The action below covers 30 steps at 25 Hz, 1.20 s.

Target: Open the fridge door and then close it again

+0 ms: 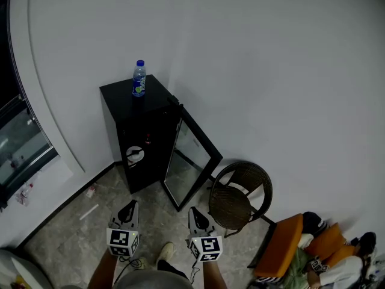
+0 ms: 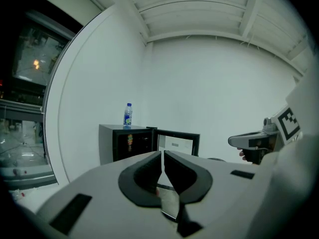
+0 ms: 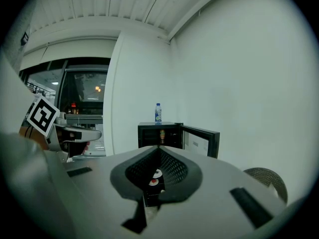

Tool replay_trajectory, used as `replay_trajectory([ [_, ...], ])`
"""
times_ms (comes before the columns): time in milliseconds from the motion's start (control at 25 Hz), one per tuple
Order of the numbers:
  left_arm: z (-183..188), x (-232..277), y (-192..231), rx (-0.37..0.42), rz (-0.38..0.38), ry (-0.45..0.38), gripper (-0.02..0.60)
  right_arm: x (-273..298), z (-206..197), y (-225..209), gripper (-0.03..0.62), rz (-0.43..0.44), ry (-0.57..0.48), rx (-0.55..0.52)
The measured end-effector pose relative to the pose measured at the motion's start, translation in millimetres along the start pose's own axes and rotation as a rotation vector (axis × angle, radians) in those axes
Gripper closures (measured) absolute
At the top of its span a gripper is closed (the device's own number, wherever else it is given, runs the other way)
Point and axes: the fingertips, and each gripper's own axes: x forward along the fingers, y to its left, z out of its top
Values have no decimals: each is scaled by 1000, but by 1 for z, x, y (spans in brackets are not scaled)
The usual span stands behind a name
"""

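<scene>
The small black fridge (image 1: 120,116) stands on the floor against the white wall, in front of the person and well apart from both tools. It is upright, with its long axis vertical and its open front turned toward the person. Its glass-panelled door (image 1: 192,158) is hinged on the right side and stands swung wide, its free edge out toward a round wicker chair (image 1: 240,194) just beside it. The inside is dark. A round white thing sits low on a shelf and a spot of colour higher up, but what they are cannot be made out. A water bottle (image 1: 139,78) with a blue cap stands upright on the fridge's top, near the back. A dark window (image 1: 21,140) is cut off by the left edge. At the lower right an orange seat (image 1: 280,245) and a person resting by it are only partly in frame. The left gripper (image 1: 129,208) and the right gripper (image 1: 196,213) are held side by side low in the head view, both aimed at the fridge. Only the forearms behind them show. The left gripper's jaws are drawn together to a thin slit with nothing between them. The right gripper's jaws are pressed together, also empty.
</scene>
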Motion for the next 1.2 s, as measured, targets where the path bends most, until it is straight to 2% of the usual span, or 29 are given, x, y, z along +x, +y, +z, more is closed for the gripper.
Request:
replay_trajectory([
  [360, -13, -28, 3, 8, -14, 11, 569, -25, -13, 26, 569, -12, 21, 3],
  [1200, -4, -33, -13, 43, -53, -13, 569, -43, -10, 24, 569, -39, 5, 17],
])
